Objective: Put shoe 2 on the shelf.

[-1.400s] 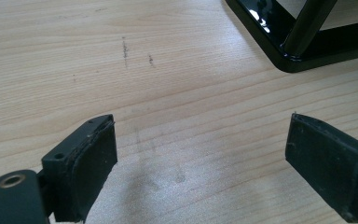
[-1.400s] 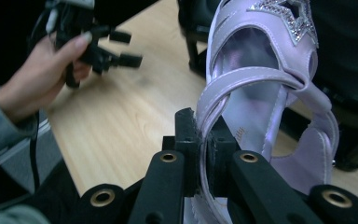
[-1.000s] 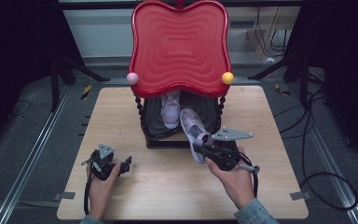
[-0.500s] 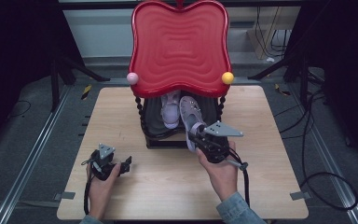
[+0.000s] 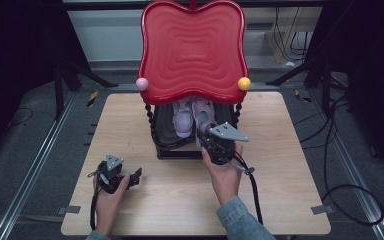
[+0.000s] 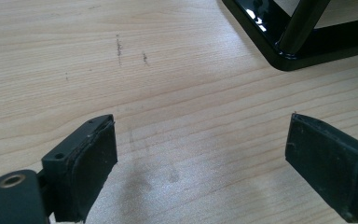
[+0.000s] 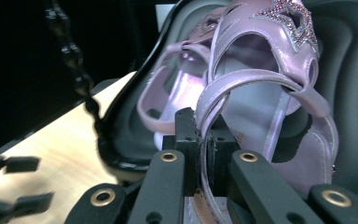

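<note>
Gripping the back strap of a lilac sandal with its fingers clamped together on it, the right gripper held the shoe over the black lower tray of the red-topped rack, just beside its mate. A glittered star decorated the upper; no readable lettering showed. The left gripper rested near the table's front-left corner, fingers apart around bare wood.
</note>
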`<action>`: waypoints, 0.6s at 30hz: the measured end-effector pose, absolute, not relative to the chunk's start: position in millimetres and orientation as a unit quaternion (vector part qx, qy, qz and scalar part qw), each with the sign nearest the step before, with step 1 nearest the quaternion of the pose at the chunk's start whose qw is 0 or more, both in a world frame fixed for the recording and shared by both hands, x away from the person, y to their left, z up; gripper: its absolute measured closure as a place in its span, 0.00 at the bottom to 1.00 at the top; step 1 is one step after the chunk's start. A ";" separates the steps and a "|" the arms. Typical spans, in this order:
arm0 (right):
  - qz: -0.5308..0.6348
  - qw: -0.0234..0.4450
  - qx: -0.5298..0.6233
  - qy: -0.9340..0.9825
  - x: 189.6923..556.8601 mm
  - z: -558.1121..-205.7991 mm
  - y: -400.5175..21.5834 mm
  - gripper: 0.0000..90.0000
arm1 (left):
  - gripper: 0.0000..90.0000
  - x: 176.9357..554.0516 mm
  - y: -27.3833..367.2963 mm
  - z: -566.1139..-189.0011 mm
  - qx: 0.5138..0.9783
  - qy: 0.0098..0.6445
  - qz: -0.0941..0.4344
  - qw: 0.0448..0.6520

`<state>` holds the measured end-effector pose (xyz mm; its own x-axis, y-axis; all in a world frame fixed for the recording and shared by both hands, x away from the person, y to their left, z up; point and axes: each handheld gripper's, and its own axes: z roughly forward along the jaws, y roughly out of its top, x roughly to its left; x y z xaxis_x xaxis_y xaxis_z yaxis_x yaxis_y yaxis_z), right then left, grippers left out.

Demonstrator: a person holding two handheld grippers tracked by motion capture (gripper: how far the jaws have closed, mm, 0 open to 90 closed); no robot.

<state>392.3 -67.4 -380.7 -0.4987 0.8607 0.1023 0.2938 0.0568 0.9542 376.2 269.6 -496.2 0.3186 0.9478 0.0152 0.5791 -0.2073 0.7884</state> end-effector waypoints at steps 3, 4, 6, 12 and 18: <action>0.534 0.275 0.434 0.671 399.4 -382.0 -65.5 0.96 | 0.09 376.4 269.1 -496.6 0.732 0.522 0.260 0.352; 0.533 0.281 0.437 0.667 401.1 -382.2 -65.2 0.96 | 0.09 376.2 269.1 -496.5 0.733 0.521 0.260 0.352; 0.530 0.297 0.439 0.662 404.4 -382.1 -64.4 0.96 | 0.09 376.2 268.8 -496.5 0.733 0.521 0.261 0.352; 0.520 0.324 0.441 0.656 418.2 -380.7 -60.2 0.96 | 0.09 376.6 267.3 -497.2 0.735 0.519 0.259 0.351; 0.509 0.343 0.443 0.654 430.9 -383.9 -53.6 0.96 | 0.09 376.7 267.6 -496.9 0.734 0.519 0.259 0.353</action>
<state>430.9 -53.6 -383.9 -0.3727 0.9279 0.0014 0.2300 0.0910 0.9689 376.7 267.6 -496.9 0.3274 0.9448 0.0140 0.5787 -0.2122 0.7875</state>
